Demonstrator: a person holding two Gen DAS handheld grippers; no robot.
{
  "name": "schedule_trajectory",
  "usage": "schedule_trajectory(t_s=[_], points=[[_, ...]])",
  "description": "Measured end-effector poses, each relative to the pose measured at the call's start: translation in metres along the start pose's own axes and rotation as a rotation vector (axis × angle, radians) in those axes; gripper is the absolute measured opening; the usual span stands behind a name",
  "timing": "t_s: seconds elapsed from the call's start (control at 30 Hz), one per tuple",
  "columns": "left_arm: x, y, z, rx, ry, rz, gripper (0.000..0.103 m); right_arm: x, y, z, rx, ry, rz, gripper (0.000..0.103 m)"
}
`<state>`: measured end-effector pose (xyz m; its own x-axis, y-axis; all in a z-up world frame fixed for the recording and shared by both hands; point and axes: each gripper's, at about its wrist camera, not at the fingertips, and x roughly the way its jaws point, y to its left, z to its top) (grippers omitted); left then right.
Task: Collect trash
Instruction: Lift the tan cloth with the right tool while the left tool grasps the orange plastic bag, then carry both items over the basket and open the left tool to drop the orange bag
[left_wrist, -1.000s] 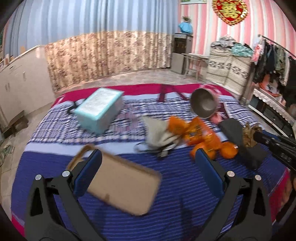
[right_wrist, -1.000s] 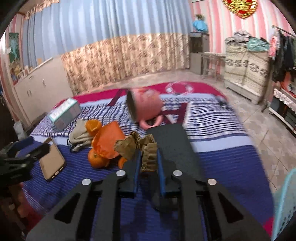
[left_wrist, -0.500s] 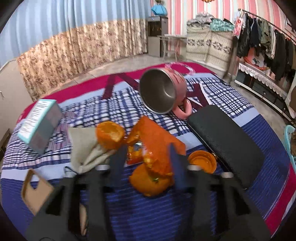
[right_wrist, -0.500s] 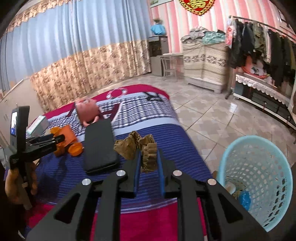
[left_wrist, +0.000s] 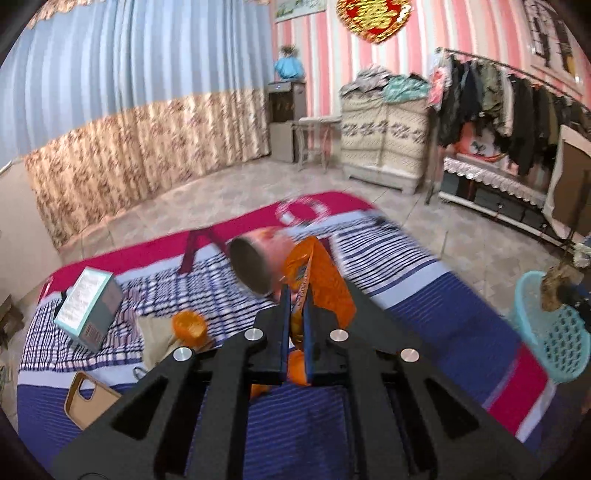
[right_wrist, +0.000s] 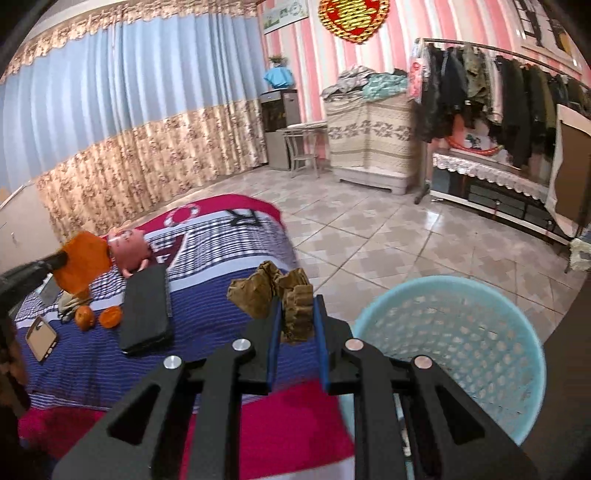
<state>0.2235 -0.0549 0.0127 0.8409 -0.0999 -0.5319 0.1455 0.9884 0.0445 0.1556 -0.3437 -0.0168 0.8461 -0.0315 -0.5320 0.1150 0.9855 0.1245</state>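
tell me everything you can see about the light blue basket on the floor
The laundry-style basket is light blue plastic, round, with a smooth rim and walls perforated by a lattice of small holes. It stands upright on the tiled floor right beside the bed's foot corner, mouth open upward. The right gripper, clamping a crumpled brown wrapper, hangs beside its rim. What lies inside cannot be made out.

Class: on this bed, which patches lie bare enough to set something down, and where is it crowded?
Bare: striped blanket between black case and the bed's edge beside the blue basket. Crowded: left of the case, where orange peels, phone case, cloth, teal box and pink mug cluster.
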Motion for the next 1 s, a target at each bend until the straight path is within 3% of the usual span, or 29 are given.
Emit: schedule_trajectory(t_s=[0.57,1.0], points=[[-0.016,-0.17,0.008,0.127,-0.017,-0.251,0.004,-0.038,-0.129,-0.003,0.209,-0.077,-0.205,0.017],[-0.01,-0.261,-0.017,0.227,0.014,-0.359,0.004,-0.045,-0.179,-0.012,0.29,-0.075,-0.289,0.017]])
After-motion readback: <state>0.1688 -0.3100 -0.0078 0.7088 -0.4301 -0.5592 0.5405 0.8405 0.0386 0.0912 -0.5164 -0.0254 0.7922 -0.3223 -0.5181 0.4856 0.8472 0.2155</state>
